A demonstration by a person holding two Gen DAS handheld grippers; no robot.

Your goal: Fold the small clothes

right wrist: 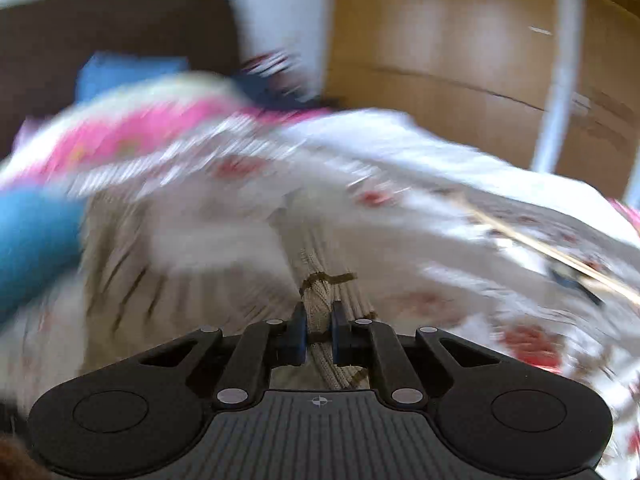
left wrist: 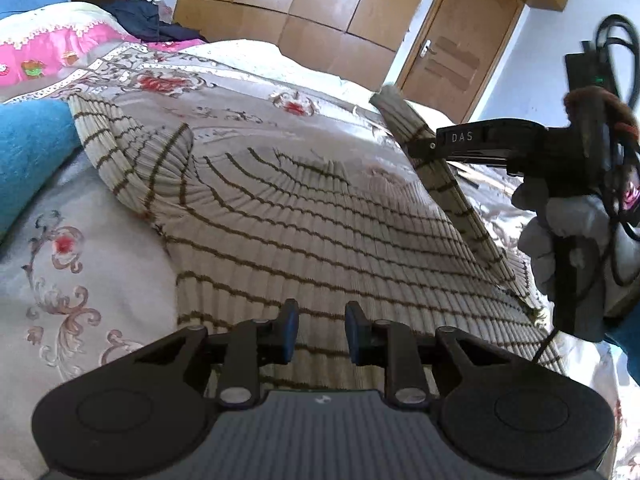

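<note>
While the striped knit sweater (left wrist: pixel 304 216) lies spread on the floral bedspread (left wrist: pixel 80 264), these hold:
Left gripper (left wrist: pixel 322 334): jaws parted, gripping nothing, poised just over the sweater's near hem.
Right gripper (right wrist: pixel 319 334): jaws pinched on a sleeve, lifting it above the sweater's right side.
Blue cloth (left wrist: pixel 28 152): beside the other sleeve.
Right wrist view: motion-blurred.
</note>
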